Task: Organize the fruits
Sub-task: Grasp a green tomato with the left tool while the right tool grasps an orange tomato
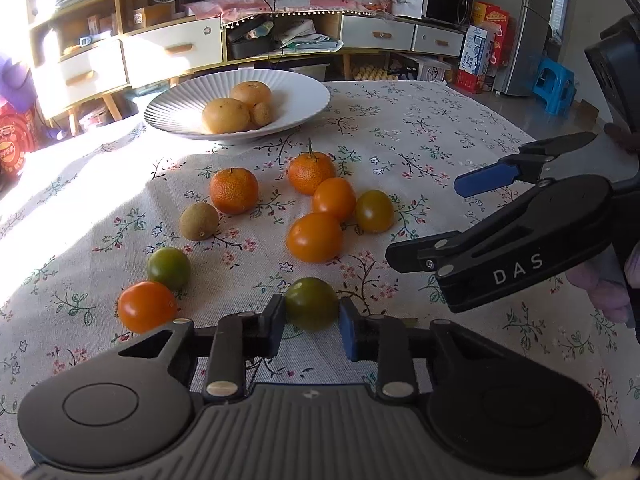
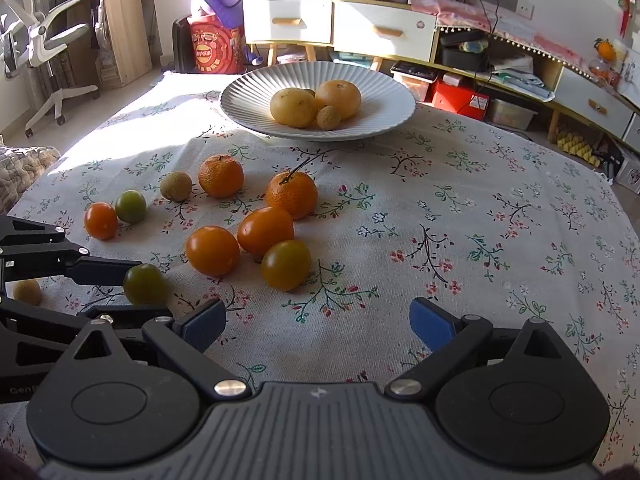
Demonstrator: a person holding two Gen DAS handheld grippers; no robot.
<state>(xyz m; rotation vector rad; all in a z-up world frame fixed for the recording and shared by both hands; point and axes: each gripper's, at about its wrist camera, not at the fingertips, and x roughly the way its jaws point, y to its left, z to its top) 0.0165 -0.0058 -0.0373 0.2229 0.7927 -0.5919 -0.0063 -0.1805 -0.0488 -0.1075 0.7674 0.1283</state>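
Observation:
My left gripper [image 1: 311,318] is shut on a dark green tomato [image 1: 311,303] low over the cloth; it also shows in the right wrist view [image 2: 145,283]. My right gripper [image 2: 318,324] is open and empty above bare cloth, and shows at the right of the left wrist view [image 1: 424,220]. Loose fruit lies ahead: two mandarins [image 2: 221,176] [image 2: 292,194], orange tomatoes [image 2: 212,250] [image 2: 265,230], a greenish-orange tomato [image 2: 286,264], a brown longan [image 2: 176,186], a green tomato [image 2: 131,206] and a red-orange tomato [image 2: 100,220]. The white ribbed plate [image 2: 384,116] holds a few yellow fruits [image 2: 292,107].
The floral tablecloth [image 2: 480,220] covers the table. Another small brown fruit [image 2: 27,292] lies behind the left gripper. Cabinets, shelves and an office chair [image 2: 44,40] stand beyond the far table edge.

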